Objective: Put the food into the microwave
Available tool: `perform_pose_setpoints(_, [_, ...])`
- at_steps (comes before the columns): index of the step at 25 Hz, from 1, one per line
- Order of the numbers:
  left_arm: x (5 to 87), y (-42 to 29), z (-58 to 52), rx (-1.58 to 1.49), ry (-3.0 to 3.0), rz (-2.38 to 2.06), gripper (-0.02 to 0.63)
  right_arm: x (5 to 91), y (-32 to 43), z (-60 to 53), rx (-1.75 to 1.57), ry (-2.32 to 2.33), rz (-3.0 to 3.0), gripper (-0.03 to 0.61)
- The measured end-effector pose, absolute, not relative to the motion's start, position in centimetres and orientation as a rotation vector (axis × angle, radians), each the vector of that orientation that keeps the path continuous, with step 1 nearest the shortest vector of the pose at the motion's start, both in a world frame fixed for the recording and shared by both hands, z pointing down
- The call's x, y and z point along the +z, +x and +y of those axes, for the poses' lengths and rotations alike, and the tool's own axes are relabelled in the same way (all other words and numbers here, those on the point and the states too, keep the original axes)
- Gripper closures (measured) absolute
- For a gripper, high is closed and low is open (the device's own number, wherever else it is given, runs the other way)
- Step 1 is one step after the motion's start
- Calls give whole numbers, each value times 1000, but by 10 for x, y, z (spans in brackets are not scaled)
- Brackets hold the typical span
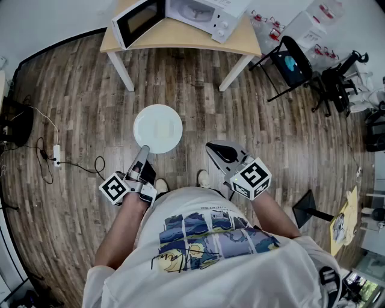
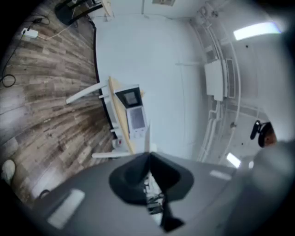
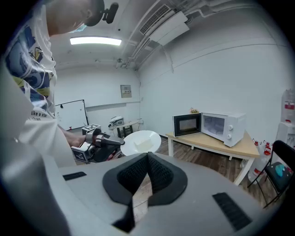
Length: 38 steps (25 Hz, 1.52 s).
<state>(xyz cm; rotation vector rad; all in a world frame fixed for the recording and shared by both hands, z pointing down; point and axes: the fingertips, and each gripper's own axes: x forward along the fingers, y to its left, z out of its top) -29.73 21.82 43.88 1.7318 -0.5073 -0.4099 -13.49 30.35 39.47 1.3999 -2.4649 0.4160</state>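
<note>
Mid-floor, well short of the table [image 1: 180, 41]: the left gripper [image 1: 143, 154] has its fingers pinched almost fully together on the near rim of a white plate [image 1: 144, 120]. The plate juts out flat toward the far side. The food [image 3: 144, 144], a pale block, sits near the plate's centre. The right gripper [image 1: 216, 150] is just right of the plate, fingers together, nothing between them.

The microwave [image 1: 201, 11] is on the far table with its door [image 1: 139, 21] already swung open to the left and the cavity exposed.

Step in hand, as I read it: carry the plate to the cavity.
- It's a one-edge grip, so the plate is cantilevered. Hold the wrist level or the food slides to the far rim.
- Walk it in, don't reach. Approach square to the opening, right of the open door.
- The right gripper is free. Use it under the right rim if the plate sags.
- Set the plate down flat inside before the fingers let go.

Writing:
- No readable brand on the microwave.
- The marker cubes [image 1: 250, 175] carry only black-and-white square patterns.
- The T-shirt [image 1: 207, 240] has a small caption under its graphic, too small to trust.
- The bottles [image 1: 325, 12] far right have red labels, illegible.
</note>
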Motion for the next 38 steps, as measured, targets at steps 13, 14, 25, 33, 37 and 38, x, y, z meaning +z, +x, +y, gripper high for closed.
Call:
perform_pose_setpoints(13, [438,-162,252,-528,1663,-565,598,408,11,335,411,1267,-2469,572])
perform_pose_setpoints(14, [437,-156,252,-534,1659,-572,598,410,17,336,409,1255,-2471,572])
perform_pose_setpoints(25, [438,-99,193,-505,1665,-578,598,424,70,298,471,1353,-2475,538])
perform_pose_setpoints(33, [446,-57,86,-503,1671,-504,598,411,111,213,464,1463,-2366,561])
perform_pose_setpoints(37, [441,-46,29,-511,1695,-482,598,399,120,165,475,1492,-2343,568])
perform_pose_setpoints(38, [440,-45,16,-513,1703,-478,598,397,120,153,488,1500,-2342,569])
